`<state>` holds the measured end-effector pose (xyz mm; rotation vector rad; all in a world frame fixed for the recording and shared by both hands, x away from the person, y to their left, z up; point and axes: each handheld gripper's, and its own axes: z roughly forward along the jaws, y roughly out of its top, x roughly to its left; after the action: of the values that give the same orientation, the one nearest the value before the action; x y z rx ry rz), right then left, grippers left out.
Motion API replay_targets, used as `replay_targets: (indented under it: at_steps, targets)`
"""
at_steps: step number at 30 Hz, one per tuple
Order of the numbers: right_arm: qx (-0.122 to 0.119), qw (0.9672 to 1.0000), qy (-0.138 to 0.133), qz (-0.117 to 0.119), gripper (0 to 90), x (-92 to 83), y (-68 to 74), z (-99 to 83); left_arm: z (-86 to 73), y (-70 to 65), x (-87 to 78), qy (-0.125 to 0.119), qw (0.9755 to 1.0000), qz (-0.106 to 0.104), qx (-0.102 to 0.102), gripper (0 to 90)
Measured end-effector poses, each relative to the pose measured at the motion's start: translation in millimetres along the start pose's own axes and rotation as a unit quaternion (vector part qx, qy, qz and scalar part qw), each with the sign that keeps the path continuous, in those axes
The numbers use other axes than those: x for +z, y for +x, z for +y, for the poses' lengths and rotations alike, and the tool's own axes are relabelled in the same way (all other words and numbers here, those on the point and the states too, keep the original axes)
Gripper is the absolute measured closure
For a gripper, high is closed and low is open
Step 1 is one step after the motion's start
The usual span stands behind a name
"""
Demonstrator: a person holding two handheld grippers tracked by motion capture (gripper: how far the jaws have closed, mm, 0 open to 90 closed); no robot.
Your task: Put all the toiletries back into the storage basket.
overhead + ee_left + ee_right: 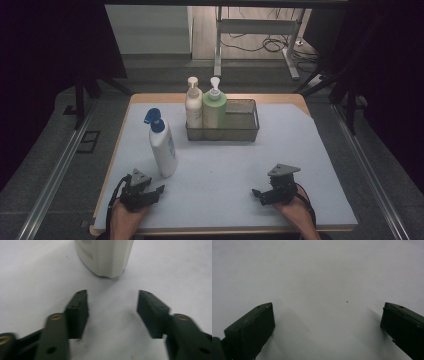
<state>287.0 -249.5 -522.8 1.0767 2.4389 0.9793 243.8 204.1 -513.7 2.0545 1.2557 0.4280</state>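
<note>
- Three bottles on the table mat (300,165): two pump bottles, one cream (193,102) and one green (214,105), upright at the left end of a wire basket (245,127); one white spray bottle (162,142) with a blue trigger head, upright on the mat, outside the basket and to its front left.
- Left gripper (159,190) low on the mat just in front of the spray bottle, pointed toward its base; jaws about half apart, nothing between them, bottle base (105,257) a little beyond the fingertips and untouched.
- Right gripper (257,194) resting low at the near right of the mat, well apart from every bottle; jaws spread wide over bare mat, holding nothing.
- Likely work in hand: taking the spray bottle, probably for the free right part of the basket.
- Risk of a push instead of a grip: jaws look scarcely wider than the bottle, so a fingertip may hit its face and shove it back.
- Risk of tipping: tall, narrow bottle with a heavy head; a grip near the base could let it swing or topple.
- Risk of slipping: smooth plastic, rounded sides.
- Risk at the basket: little room beside the pump bottles; a tilted bottle could catch the rim or knock the green one.
</note>
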Motion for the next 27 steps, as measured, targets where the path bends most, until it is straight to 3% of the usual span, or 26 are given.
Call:
replay_targets:
  at_steps: [16, 27]
  targets:
    - [0.002, 1.0000, 0.005, -0.001, 0.0, 0.2, 0.1, 1.3, 25.0, 35.2, 5.1, 0.002, 0.9999, -0.005, -0.012, 88.9]
    - [0.002, 1.0000, 0.003, -0.001, 0.0, 0.2, 0.3, 0.7, 44.4, 46.7, 28.6, -0.012, 0.9996, -0.009, -0.023, 89.6]
